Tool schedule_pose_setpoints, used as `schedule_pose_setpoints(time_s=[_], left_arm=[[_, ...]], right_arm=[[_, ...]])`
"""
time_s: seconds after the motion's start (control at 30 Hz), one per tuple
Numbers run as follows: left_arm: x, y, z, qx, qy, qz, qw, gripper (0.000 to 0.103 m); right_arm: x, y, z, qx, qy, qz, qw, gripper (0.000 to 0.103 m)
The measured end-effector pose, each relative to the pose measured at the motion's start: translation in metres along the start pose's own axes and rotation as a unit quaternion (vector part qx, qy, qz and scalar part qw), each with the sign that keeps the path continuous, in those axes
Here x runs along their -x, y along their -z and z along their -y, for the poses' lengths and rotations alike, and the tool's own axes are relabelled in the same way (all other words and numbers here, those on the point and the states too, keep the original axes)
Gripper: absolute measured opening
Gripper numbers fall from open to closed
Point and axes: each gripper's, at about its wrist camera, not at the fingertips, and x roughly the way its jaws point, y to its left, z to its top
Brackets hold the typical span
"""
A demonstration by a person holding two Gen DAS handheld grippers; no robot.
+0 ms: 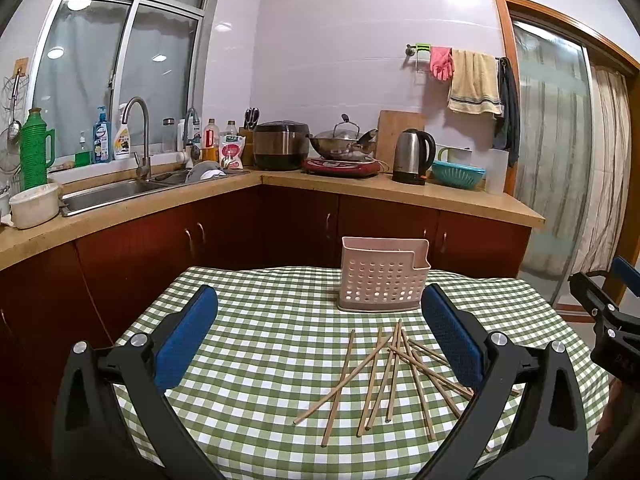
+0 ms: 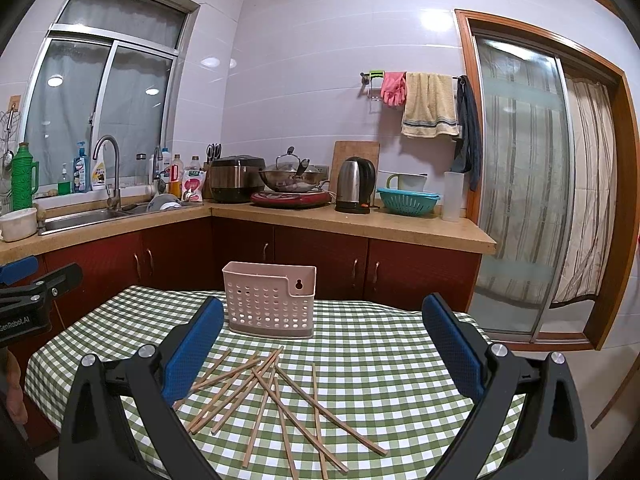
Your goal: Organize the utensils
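Several wooden chopsticks (image 1: pixel 384 376) (image 2: pixel 276 396) lie scattered and crossed on the green checked tablecloth (image 1: pixel 260 344) (image 2: pixel 380 360). Behind them stands a pale pink perforated utensil holder (image 1: pixel 382 278) (image 2: pixel 270 300), upright; nothing shows above its rim. My left gripper (image 1: pixel 320 300) hovers open above the near part of the table, its blue pads wide apart, the chopsticks lying below and between them. My right gripper (image 2: pixel 323 312) is also open, held above the pile with nothing in it. Each gripper shows at the edge of the other's view.
The table's far edge faces dark red cabinets (image 1: pixel 280 224) under an L-shaped counter (image 2: pixel 360 224). On the counter are a sink (image 1: pixel 108 196), rice cooker (image 1: pixel 280 150), wok, kettle (image 2: pixel 354 186) and teal colander (image 2: pixel 408 200). A sliding glass door (image 2: pixel 520 184) is at right.
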Motion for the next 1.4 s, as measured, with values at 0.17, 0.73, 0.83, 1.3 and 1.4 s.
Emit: schedule_pose_setpoints(time_s=[0.17, 0.73, 0.83, 1.3, 1.4], left_arm=[[-0.003, -0.002, -0.003, 0.000, 0.000, -0.002, 1.0000, 0.099], [-0.006, -0.003, -0.003, 0.001, 0.000, 0.000, 1.0000, 0.099], [-0.004, -0.002, -0.004, 0.000, 0.000, -0.001, 1.0000, 0.099], [-0.004, -0.001, -0.005, 0.001, 0.000, -0.001, 1.0000, 0.099], [-0.005, 0.001, -0.006, 0.001, 0.000, -0.004, 1.0000, 0.099]], right_arm=[[0.000, -0.001, 0.000, 0.000, 0.000, 0.000, 1.000, 0.097], [0.001, 0.002, -0.001, 0.000, -0.001, 0.001, 1.000, 0.097], [0.001, 0.000, -0.002, 0.000, -0.001, 0.001, 1.000, 0.097], [0.001, 0.000, -0.010, -0.001, -0.006, -0.001, 1.000, 0.097], [-0.001, 0.001, -0.011, -0.001, -0.007, -0.003, 1.000, 0.097]])
